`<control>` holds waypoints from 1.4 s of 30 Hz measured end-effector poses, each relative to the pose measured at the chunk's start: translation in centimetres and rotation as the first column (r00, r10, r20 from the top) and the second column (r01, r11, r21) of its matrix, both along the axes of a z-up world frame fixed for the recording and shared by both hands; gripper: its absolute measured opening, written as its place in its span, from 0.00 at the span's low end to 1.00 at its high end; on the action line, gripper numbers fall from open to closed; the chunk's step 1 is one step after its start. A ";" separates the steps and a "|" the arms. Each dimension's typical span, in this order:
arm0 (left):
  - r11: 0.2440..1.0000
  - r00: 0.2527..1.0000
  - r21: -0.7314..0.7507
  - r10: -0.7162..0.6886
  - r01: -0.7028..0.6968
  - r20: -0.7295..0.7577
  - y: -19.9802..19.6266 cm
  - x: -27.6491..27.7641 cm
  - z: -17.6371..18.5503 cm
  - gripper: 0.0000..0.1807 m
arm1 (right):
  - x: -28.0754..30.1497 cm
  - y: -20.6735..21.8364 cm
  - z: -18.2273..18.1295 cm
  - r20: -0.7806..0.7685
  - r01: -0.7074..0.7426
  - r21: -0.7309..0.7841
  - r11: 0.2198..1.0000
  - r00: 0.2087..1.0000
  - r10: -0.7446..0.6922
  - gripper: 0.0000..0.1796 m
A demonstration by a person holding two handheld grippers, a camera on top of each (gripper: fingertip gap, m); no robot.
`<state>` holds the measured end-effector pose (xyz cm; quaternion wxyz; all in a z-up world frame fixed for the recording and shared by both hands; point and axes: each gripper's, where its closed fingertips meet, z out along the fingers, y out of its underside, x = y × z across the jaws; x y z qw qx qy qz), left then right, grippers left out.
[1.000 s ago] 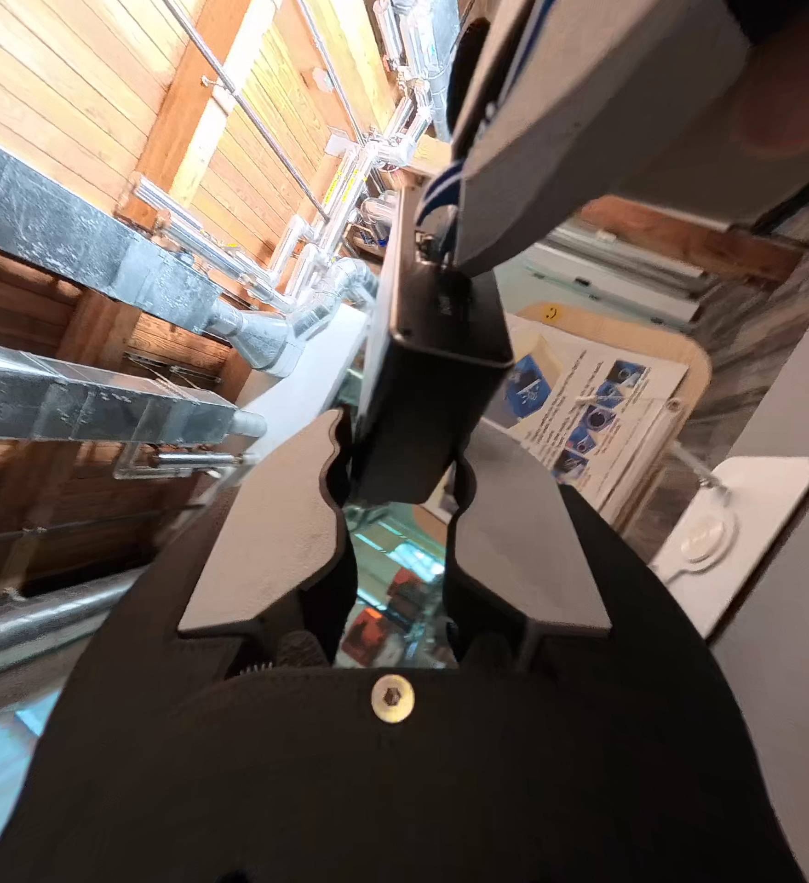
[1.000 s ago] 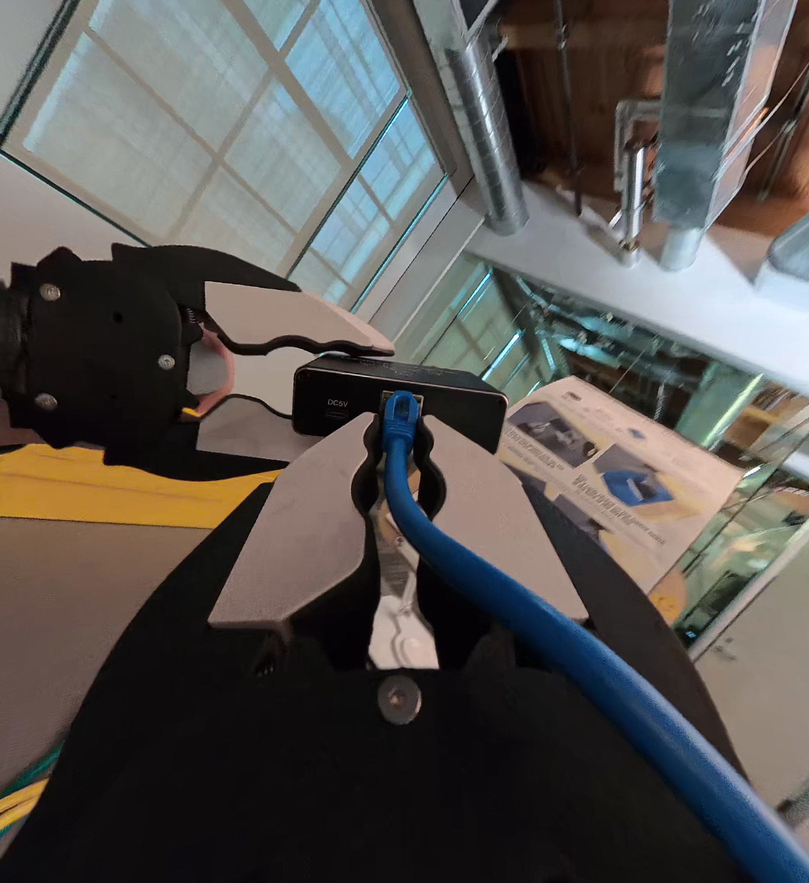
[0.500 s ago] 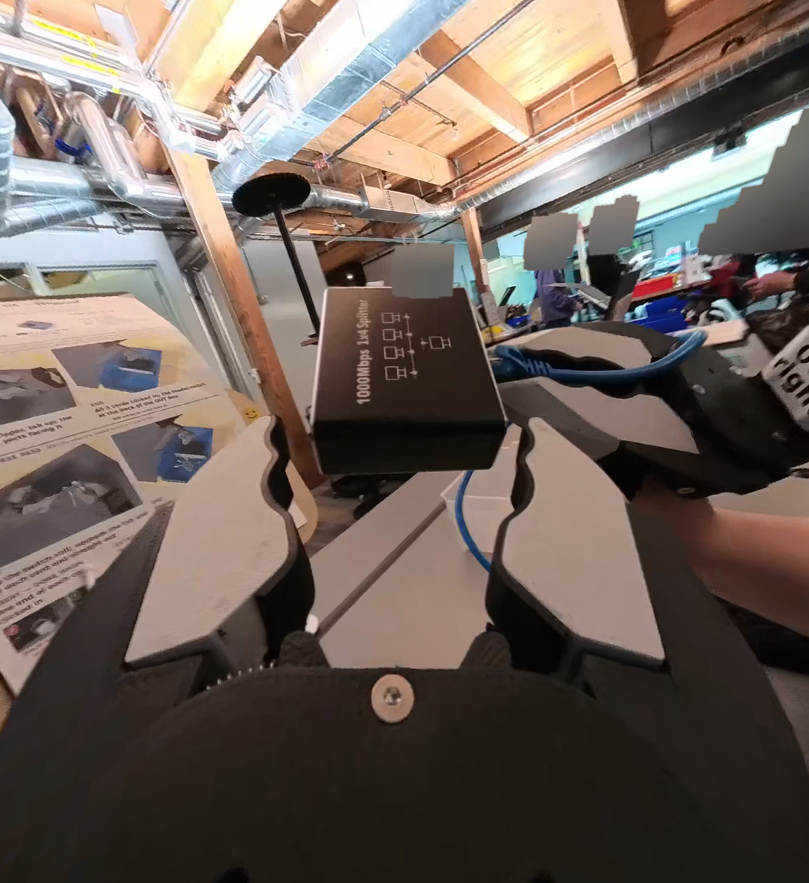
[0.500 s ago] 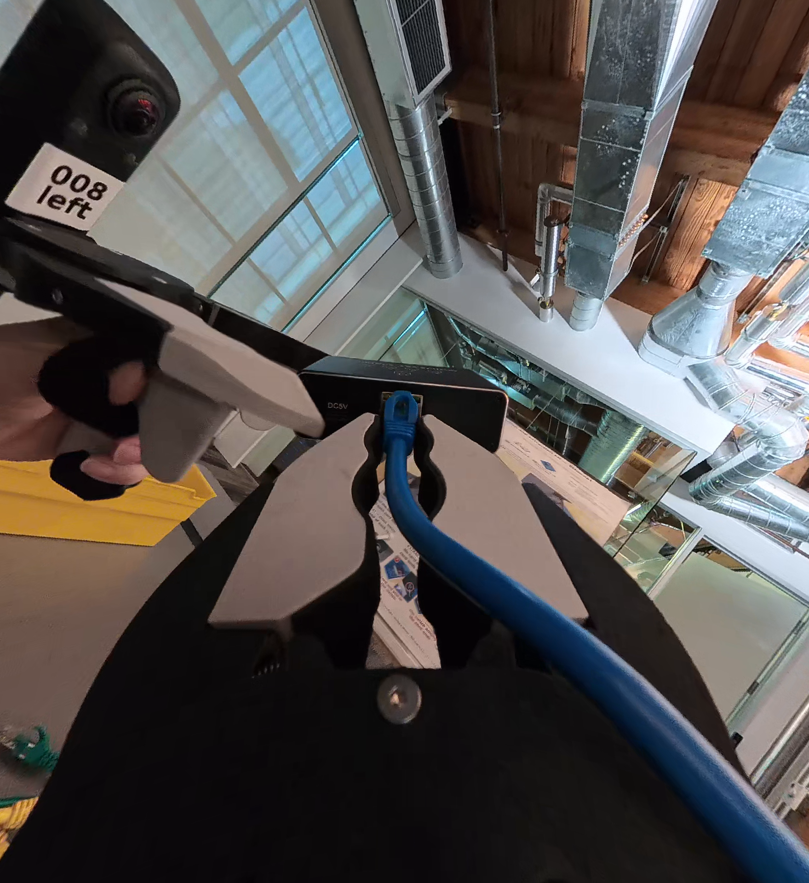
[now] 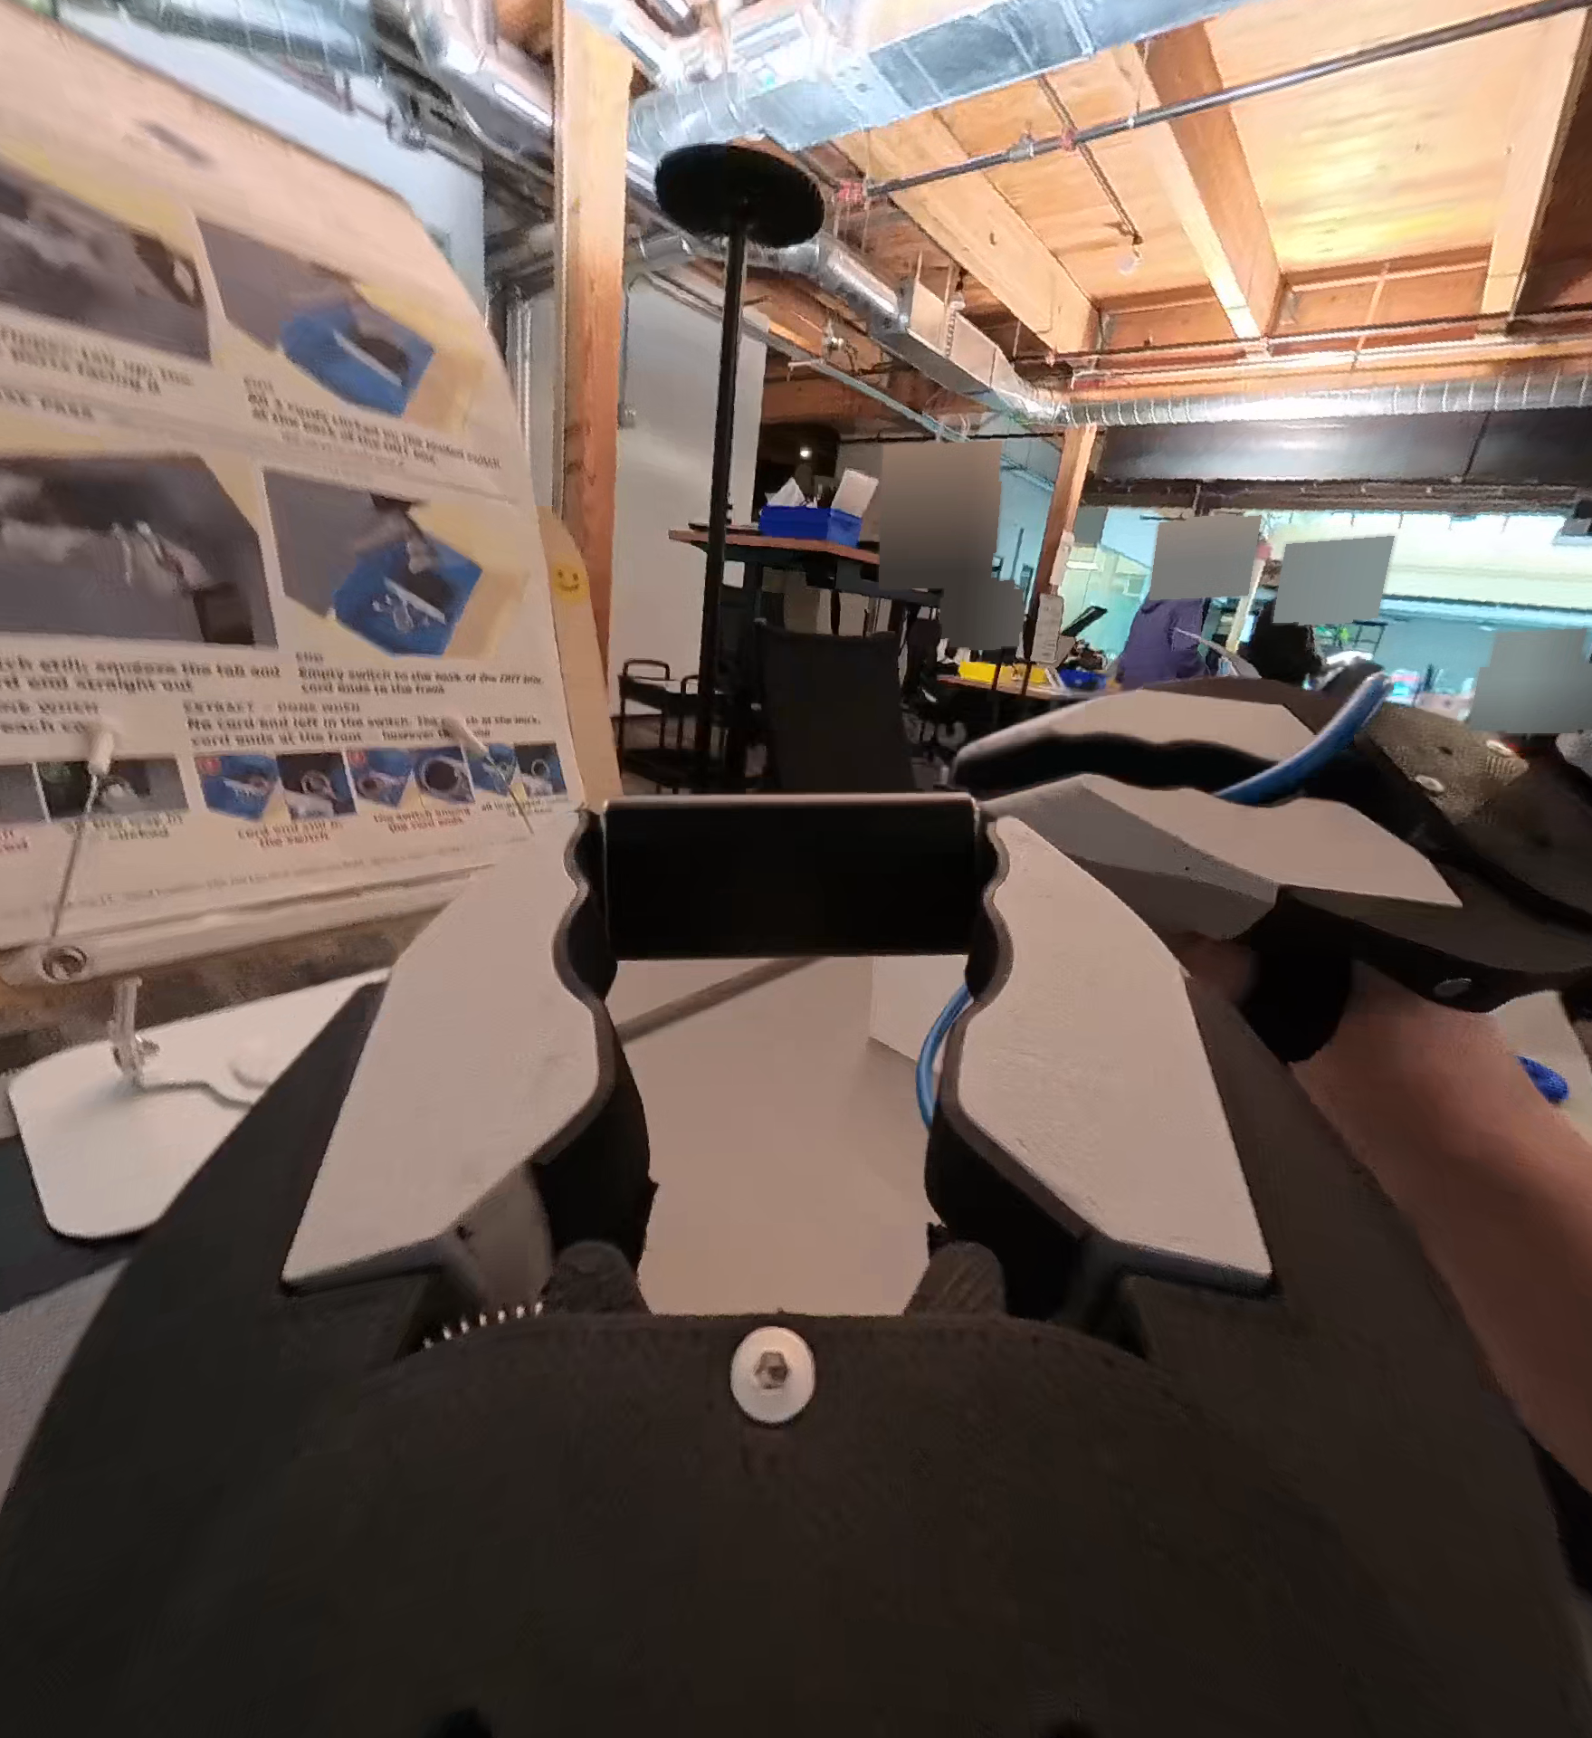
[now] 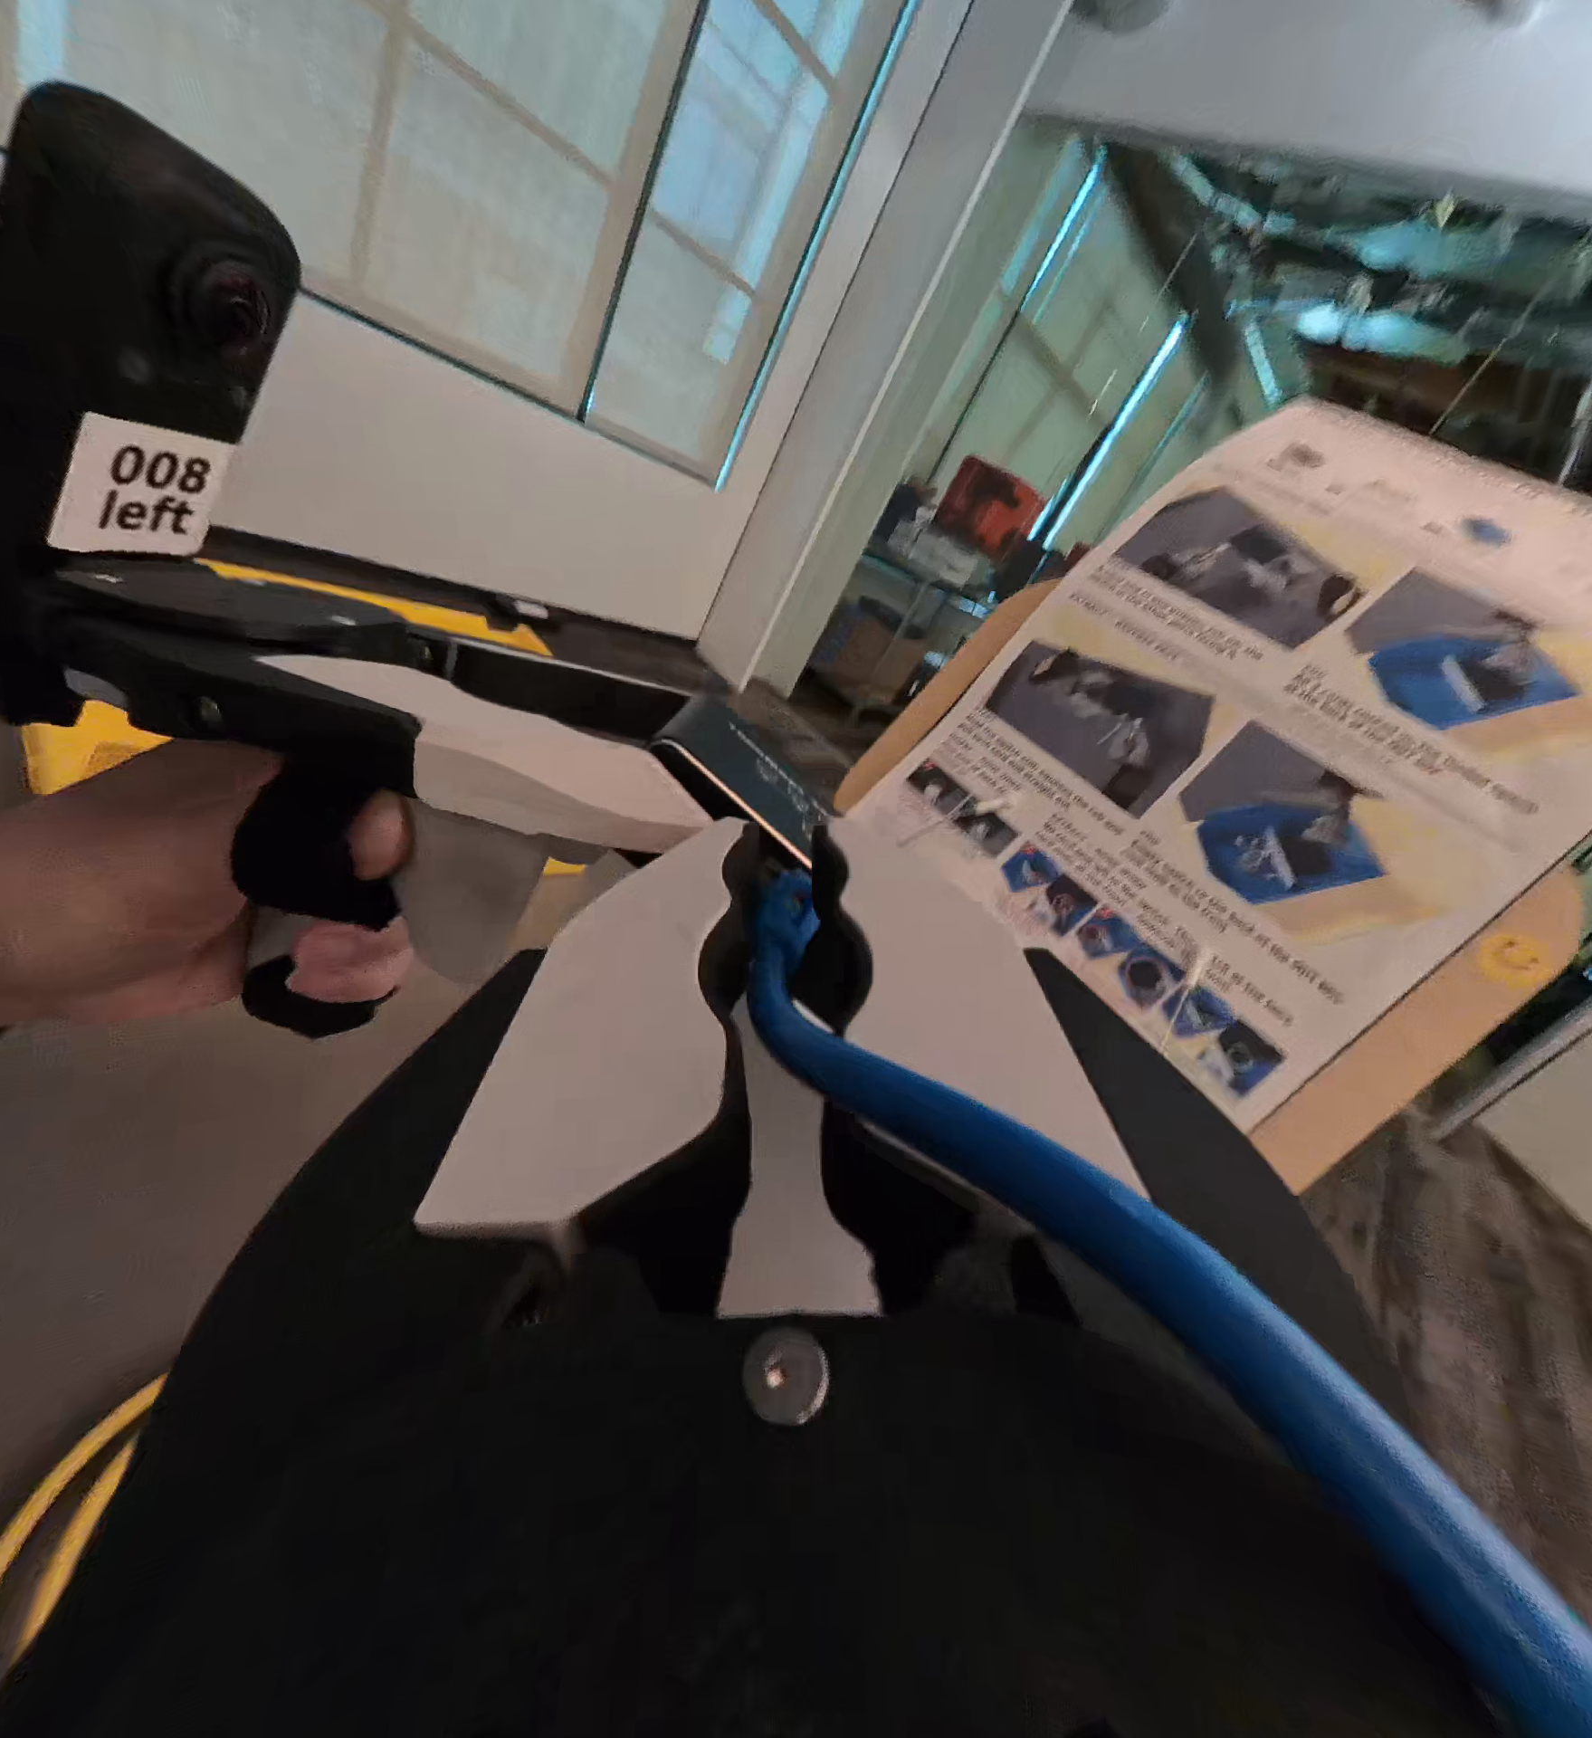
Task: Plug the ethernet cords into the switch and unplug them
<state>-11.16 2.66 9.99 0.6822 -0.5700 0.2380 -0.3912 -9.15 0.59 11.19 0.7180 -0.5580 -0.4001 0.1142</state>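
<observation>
Two hand-held grippers meet in mid-air over a grey table, one bracing a network switch, the other holding a blue cord at its port.

The left gripper (image 5: 787, 879) is clamped across the short black switch (image 5: 787, 875), held level above the table (image 5: 773, 1129), probably so the box cannot slide while the plug is worked. The right gripper (image 6: 778, 903) is closed on the blue ethernet cord (image 6: 1102, 1213) just behind its plug (image 6: 787, 917), tips right against the switch's edge (whether the plug is fully seated cannot be told from here). The switch is a small matte-black rectangular box with a glossy top; its ports face away from the left camera. The cord arcs thickly back past the right gripper. A yellow cord (image 6: 11, 1524) lies on the table below, and a propped instruction sheet (image 6: 1290, 752) stands just beyond.
</observation>
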 end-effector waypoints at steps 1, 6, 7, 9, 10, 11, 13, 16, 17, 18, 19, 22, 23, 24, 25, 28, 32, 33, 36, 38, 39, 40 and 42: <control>1.000 1.000 -0.013 0.005 -0.005 0.007 0.3 -0.2 -0.3 0.41 | 0.0 0.4 -0.6 0.015 0.007 -0.047 0.999 1.000 -0.006 0.06; 0.996 0.997 0.054 0.076 -0.075 -0.017 0.6 -0.8 -0.1 0.41 | 0.3 1.7 -1.4 -0.038 0.042 -0.157 0.987 0.998 -0.048 0.17; 0.994 0.996 0.068 0.087 -0.085 -0.022 0.6 -0.9 0.1 0.41 | 0.3 1.8 -1.4 -0.058 0.037 -0.169 0.985 0.997 -0.047 0.19; 0.989 0.993 0.101 0.116 -0.112 -0.035 0.5 -1.2 0.4 0.41 | 0.1 1.8 -1.7 -0.105 -0.002 -0.233 0.972 0.994 -0.023 0.19; 0.985 0.991 0.118 0.131 -0.127 -0.031 0.5 -1.5 0.7 0.41 | 0.0 1.8 -1.9 -0.129 -0.025 -0.271 0.962 0.992 -0.011 0.19; 0.981 0.989 0.133 0.146 -0.140 -0.031 0.5 -1.8 0.9 0.41 | 0.0 1.8 -2.0 -0.162 -0.051 -0.301 0.952 0.987 0.001 0.19; 0.974 0.985 0.159 0.168 -0.161 -0.029 0.3 -2.2 1.4 0.41 | -0.3 1.6 -1.8 -0.254 -0.127 -0.346 0.929 0.966 0.037 0.16; 0.965 0.981 0.189 0.191 -0.183 -0.025 0.1 -2.4 1.9 0.41 | -0.8 1.1 -1.5 -0.358 -0.234 -0.383 0.894 0.930 0.090 0.12; 0.962 0.980 0.196 0.199 -0.191 -0.023 0.0 -2.4 1.9 0.41 | -1.2 0.7 -1.5 -0.381 -0.282 -0.384 0.879 0.916 0.127 0.07; 0.958 0.978 0.203 0.208 -0.200 -0.017 -0.1 -2.5 2.0 0.41 | -1.2 0.6 -1.4 -0.410 -0.298 -0.388 0.872 0.903 0.126 0.07; 0.957 0.978 0.206 0.210 -0.203 -0.012 -0.2 -2.5 2.1 0.41 | -1.2 0.6 -1.2 -0.432 -0.308 -0.379 0.873 0.893 0.127 0.07; 0.956 0.978 0.211 0.209 -0.205 0.005 -0.4 -2.5 2.2 0.41 | -1.3 0.4 -1.1 -0.438 -0.296 -0.342 0.892 0.890 0.128 0.07; 0.950 0.977 0.231 0.214 -0.208 0.002 -0.6 -2.5 2.3 0.41 | -1.3 0.4 -1.0 -0.417 -0.272 -0.324 0.906 0.901 0.121 0.07; 0.943 0.977 0.262 0.214 -0.206 0.000 -0.9 -2.4 2.5 0.41 | -1.3 0.2 -0.8 -0.394 -0.247 -0.294 0.923 0.912 0.118 0.07; 0.935 0.979 0.294 0.206 -0.198 0.003 -1.2 -2.4 2.8 0.41 | -1.2 -0.1 -0.5 -0.376 -0.229 -0.253 0.940 0.918 0.123 0.07; 0.932 0.990 0.336 0.137 -0.137 0.026 -2.5 -2.3 3.7 0.41 | -1.3 -1.3 0.8 -0.312 -0.175 -0.097 0.980 0.940 0.137 0.07; 0.911 0.995 0.403 0.100 -0.088 -0.009 -4.0 -1.8 4.4 0.41 | -1.0 -3.0 2.3 -0.211 -0.076 0.133 0.988 0.972 0.104 0.07; 0.900 0.994 0.426 0.107 -0.089 -0.017 -4.4 -1.7 4.7 0.41 | -0.9 -3.4 2.6 -0.203 -0.072 0.167 0.983 0.974 0.105 0.07; 0.891 0.990 0.448 0.119 -0.072 -0.079 -5.0 -1.3 5.3 0.41 | -0.6 -4.1 3.3 -0.185 -0.056 0.241 0.969 0.977 0.103 0.07; 0.902 0.987 0.429 0.114 -0.055 -0.112 -5.4 -1.1 5.5 0.41 | -0.4 -4.6 3.8 -0.156 -0.035 0.311 0.950 0.984 0.088 0.07; 0.907 0.986 0.417 0.111 -0.051 -0.121 -5.5 -0.9 5.5 0.41 | -0.4 -4.9 4.0 -0.140 -0.022 0.346 0.938 0.987 0.075 0.07; 0.910 0.986 0.412 0.105 -0.044 -0.127 -5.6 -0.7 5.6 0.43 | -0.3 -5.2 4.2 -0.123 -0.008 0.378 0.926 0.991 0.059 0.07; 0.916 0.990 0.400 0.082 -0.030 -0.114 -6.0 -0.5 5.8 0.43 | -0.2 -5.7 4.5 -0.104 0.010 0.428 0.904 0.994 0.039 0.07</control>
